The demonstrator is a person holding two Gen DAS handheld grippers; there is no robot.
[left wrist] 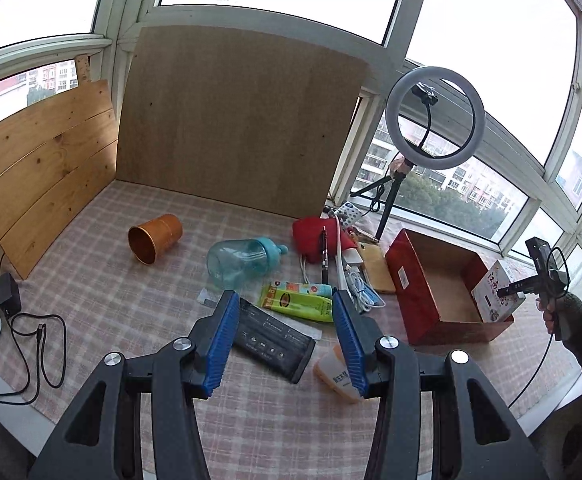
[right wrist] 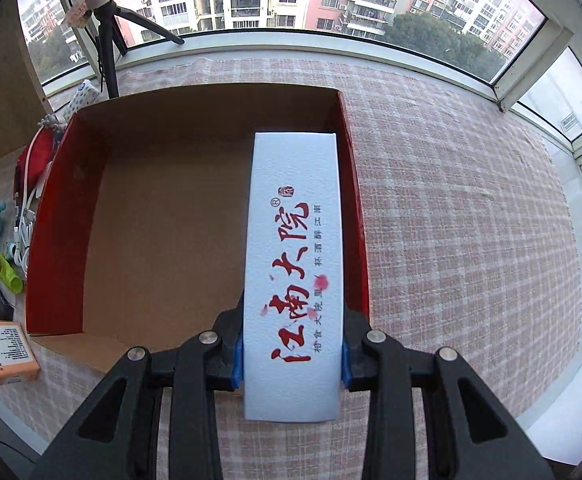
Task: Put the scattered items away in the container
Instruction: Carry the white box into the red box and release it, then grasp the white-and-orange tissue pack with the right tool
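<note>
Right gripper [right wrist: 293,364] is clamped on the white rectangular carton with red calligraphy [right wrist: 293,264], blue pads pressing both long sides near its lower end. In the right wrist view the carton runs up the centre of the frame, far end over the open red cardboard box with brown inside [right wrist: 67,216] and hard against the box's right wall. In the left wrist view, at right of frame, the same carton [left wrist: 497,294] stands tilted at the box's right end [left wrist: 419,292], apparently low inside it; I can't tell if it touches the floor.

To finish the placement well:
- Nudge left in the wrist view before lowering, so the carton clears the right wall and doesn't ride up on the rim.
- Lay it flat along that wall. Box is otherwise empty; keep the middle free for bulkier stuff.
- Release only once the carton rests on the box floor. Dropping it tilted likely leaves it propped against the wall.
- Lift straight out so the pads don't drag it.

Left gripper [left wrist: 283,336] stands about half open with nothing gripped, hovering over the checked cloth on the desk [left wrist: 103,280], above the flat black rectangular packet [left wrist: 273,334]. Likely next pick. The yellow-green tube [left wrist: 297,302] is just beyond.
</note>
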